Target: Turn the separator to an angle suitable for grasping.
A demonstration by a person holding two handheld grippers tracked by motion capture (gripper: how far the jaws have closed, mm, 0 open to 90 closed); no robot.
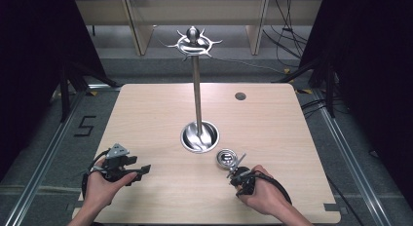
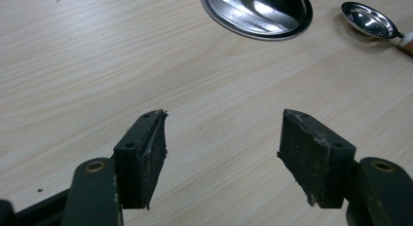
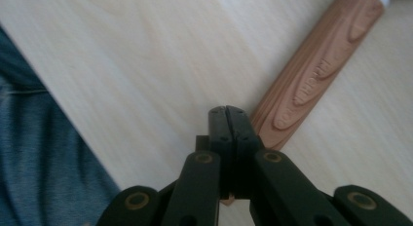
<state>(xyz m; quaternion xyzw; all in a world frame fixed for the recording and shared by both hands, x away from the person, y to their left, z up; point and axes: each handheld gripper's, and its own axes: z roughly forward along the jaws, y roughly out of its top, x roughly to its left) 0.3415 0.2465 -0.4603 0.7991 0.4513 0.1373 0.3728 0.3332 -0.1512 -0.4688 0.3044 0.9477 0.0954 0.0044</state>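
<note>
A ladle with a round metal bowl (image 1: 226, 158) and a brown wooden handle (image 3: 316, 70) lies on the wooden table (image 1: 146, 114), just right of the stand's base. My right gripper (image 1: 234, 176) sits over the handle's near end. In the right gripper view its jaws (image 3: 227, 110) are pressed together with nothing between the pads, and the handle runs beside and beneath them. My left gripper (image 1: 143, 169) hovers at the table's front left. It stands open (image 2: 224, 133) over bare wood, and the ladle bowl (image 2: 367, 19) lies far off at the upper right.
A tall metal stand (image 1: 197, 89) with a ring of hooks (image 1: 194, 41) at the top rises from a round steel base (image 1: 199, 137) at the table's middle. A dark grommet hole (image 1: 240, 96) sits at the back right. Blue fabric (image 3: 39, 162) shows past the table's near edge.
</note>
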